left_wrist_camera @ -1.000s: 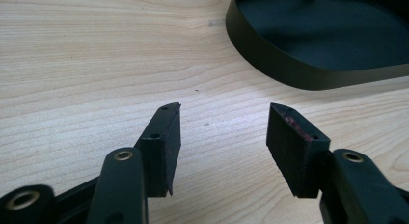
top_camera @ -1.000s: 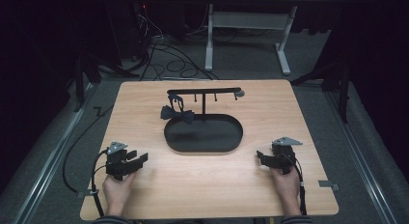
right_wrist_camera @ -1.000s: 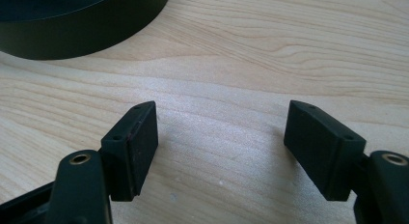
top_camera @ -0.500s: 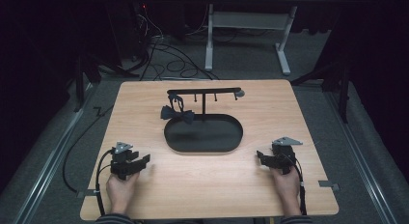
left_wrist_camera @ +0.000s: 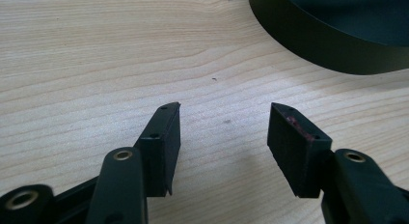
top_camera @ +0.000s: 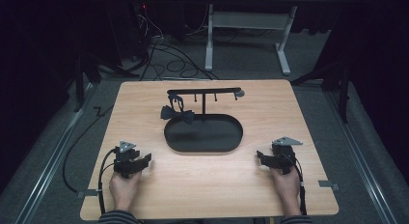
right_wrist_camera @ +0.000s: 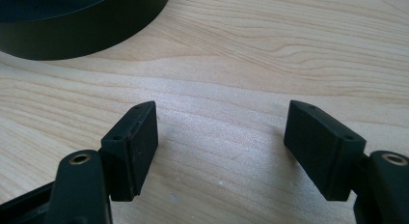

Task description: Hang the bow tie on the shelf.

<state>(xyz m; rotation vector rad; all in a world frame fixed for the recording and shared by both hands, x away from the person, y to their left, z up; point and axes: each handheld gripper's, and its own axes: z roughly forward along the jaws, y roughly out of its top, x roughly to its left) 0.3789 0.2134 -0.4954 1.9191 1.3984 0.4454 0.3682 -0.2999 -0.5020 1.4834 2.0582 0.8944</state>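
Two grippers rest low on my table (top_camera: 289,113): left gripper (top_camera: 143,161) and right gripper (top_camera: 261,158), jaws of each spread apart with bare wood between. Nearest item is the black oval tray (top_camera: 202,147), between them and farther back; each gripper view cuts off all but its wall. A dark bow tie (top_camera: 177,114) sits at the tray's far-left rim below a hook rack (top_camera: 203,92); whether it hangs cannot be made out.
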